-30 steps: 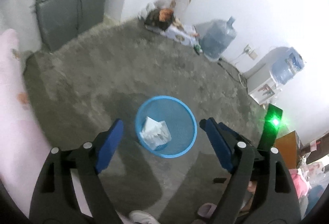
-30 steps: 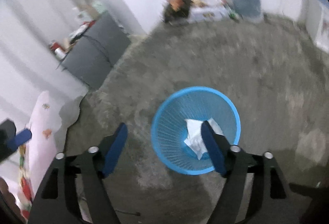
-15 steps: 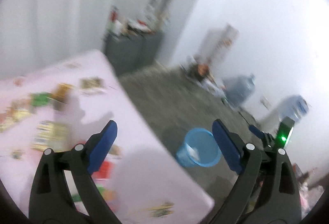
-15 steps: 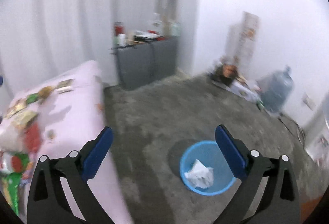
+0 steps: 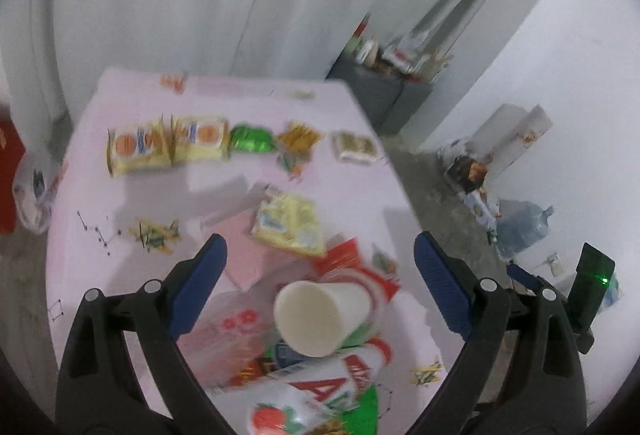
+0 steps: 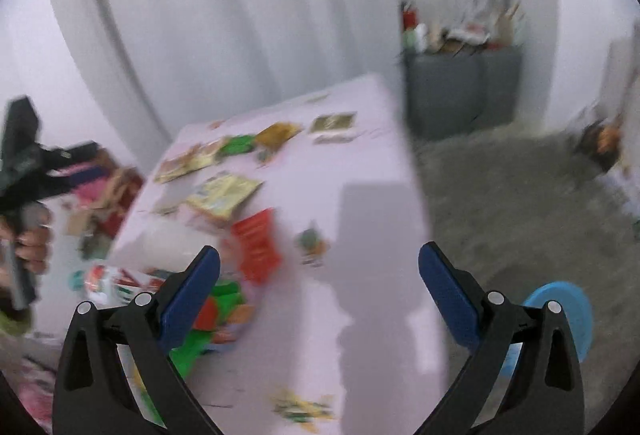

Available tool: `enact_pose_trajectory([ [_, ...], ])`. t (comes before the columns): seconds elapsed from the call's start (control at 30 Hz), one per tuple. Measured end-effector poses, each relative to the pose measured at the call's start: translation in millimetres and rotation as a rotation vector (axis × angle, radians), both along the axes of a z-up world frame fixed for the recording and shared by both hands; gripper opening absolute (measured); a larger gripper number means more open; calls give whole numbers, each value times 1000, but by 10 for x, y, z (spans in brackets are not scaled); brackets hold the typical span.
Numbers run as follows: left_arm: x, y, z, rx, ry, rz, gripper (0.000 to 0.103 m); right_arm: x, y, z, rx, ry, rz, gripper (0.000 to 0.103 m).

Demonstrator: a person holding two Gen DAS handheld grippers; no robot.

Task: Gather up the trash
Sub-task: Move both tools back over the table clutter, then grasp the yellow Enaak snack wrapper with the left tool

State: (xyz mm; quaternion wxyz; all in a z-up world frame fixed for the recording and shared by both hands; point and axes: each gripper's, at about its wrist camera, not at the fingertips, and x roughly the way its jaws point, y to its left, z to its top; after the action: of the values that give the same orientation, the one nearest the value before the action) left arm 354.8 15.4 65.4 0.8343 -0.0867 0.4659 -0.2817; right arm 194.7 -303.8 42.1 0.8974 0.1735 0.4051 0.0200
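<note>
Both the left gripper [image 5: 318, 255] and right gripper [image 6: 318, 267] hang with jaws spread wide and nothing between them over the pink table [image 5: 248, 107] — a white paper cup [image 5: 320, 317] and wrappers littering it — while the blue bin [image 6: 572, 309] sits at four o'clock on the floor.

**Little print we can read**

We make out only a large red letter "A" on the white, red and green packet [image 5: 320, 391] at the table's near edge; motion blur smears every other wrapper's lettering beyond our reading
</note>
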Motion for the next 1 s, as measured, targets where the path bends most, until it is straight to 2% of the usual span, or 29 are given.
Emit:
enact_pose_trajectory([
  [0.1,272,-45,-260,43,87,-30,89,204,67,-162,127,53,52,97],
  [0.17,412,-122,-411,78,126,-74,78,370,103,-284,233,104,81,97],
  [0.23,597,-229,-566,130,161,-100,69,482,163,-356,298,143,90,96],
  [0.33,783,-300,-747,128,220,-122,66,660,190,-437,347,180,103,94],
  [0.53,1049,-496,-1067,81,346,-170,64,869,161,-676,532,296,99,88],
  [0.67,1068,-590,-1250,97,415,-194,64,926,180,-778,584,346,99,88],
  [0.77,1074,-626,-1319,106,427,-204,57,977,238,-828,601,381,102,88],
  [0.87,1049,-633,-1313,113,414,-214,44,1030,316,-843,594,415,102,88],
  [0.93,1081,-633,-1342,104,422,-204,30,1072,367,-838,585,431,102,88],
  [1.0,1083,-598,-1357,88,431,-193,23,1097,409,-791,560,424,104,88],
])
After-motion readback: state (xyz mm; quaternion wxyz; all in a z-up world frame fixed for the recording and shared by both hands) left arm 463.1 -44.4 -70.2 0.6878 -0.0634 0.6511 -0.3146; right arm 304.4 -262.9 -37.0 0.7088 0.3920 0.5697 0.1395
